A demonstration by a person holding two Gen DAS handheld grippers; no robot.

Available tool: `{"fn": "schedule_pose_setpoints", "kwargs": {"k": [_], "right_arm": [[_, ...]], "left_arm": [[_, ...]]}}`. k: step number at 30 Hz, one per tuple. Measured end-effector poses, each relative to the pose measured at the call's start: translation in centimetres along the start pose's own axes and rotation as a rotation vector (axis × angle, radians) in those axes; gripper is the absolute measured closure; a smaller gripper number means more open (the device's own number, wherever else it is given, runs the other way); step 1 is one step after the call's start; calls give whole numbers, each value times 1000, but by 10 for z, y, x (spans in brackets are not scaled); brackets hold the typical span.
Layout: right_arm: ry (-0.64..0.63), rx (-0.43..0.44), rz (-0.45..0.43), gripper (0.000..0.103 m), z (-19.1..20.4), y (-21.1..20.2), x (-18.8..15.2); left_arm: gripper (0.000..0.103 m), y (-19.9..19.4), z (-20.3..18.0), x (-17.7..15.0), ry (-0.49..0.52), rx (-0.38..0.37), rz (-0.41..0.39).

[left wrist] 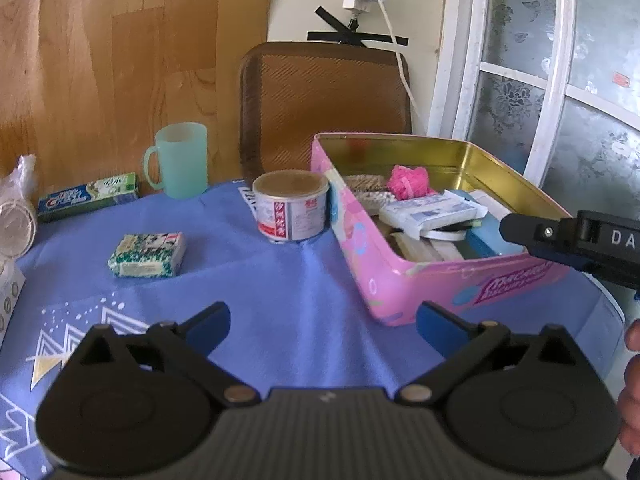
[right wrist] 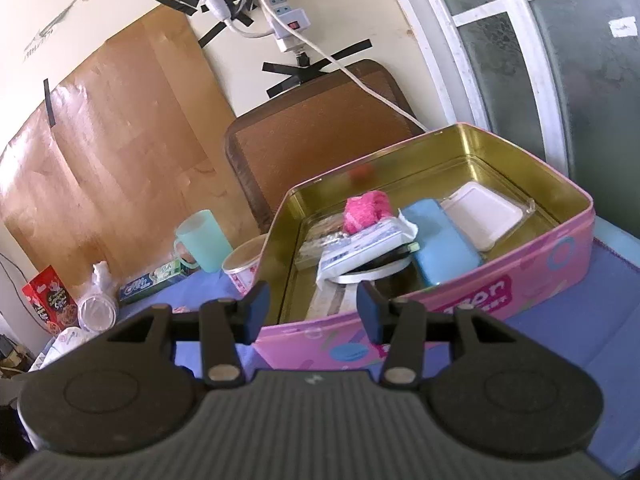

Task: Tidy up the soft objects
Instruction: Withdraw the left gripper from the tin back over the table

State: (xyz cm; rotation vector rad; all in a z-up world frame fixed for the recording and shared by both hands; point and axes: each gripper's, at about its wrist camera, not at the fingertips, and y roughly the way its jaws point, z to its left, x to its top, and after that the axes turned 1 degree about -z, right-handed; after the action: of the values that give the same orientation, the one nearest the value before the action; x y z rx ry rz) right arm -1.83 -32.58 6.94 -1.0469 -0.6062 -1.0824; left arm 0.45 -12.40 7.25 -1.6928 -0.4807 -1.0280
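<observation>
1. Left gripper wide open, empty, over blue worktop; right gripper half open, empty.
2. Green soft pack lying loose: could slide if nudged.
3. Pink tin crowded: may spill over.

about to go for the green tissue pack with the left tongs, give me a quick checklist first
1. Left tongs open, nothing between them: ok.
2. Green tissue pack lies free on the blue cloth, apart from the can and mug: ok.
3. Path from the left tongs to the pack is bare cloth: ok.
4. Right tongs empty, at the near wall of the pink tin: ok.
5. Room in the tin: free floor at the back, front crowded: ok.
6. Whether the pack is soft enough to squeeze: cannot tell.
</observation>
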Motion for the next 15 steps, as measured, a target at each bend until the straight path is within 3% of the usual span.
{"fn": "schedule_pose_setpoints", "kwargs": {"k": [15], "right_arm": [[-25, -6, -8, 52, 18, 3, -8]], "left_arm": [[0, 4, 14, -11, -38, -54, 32]]}}
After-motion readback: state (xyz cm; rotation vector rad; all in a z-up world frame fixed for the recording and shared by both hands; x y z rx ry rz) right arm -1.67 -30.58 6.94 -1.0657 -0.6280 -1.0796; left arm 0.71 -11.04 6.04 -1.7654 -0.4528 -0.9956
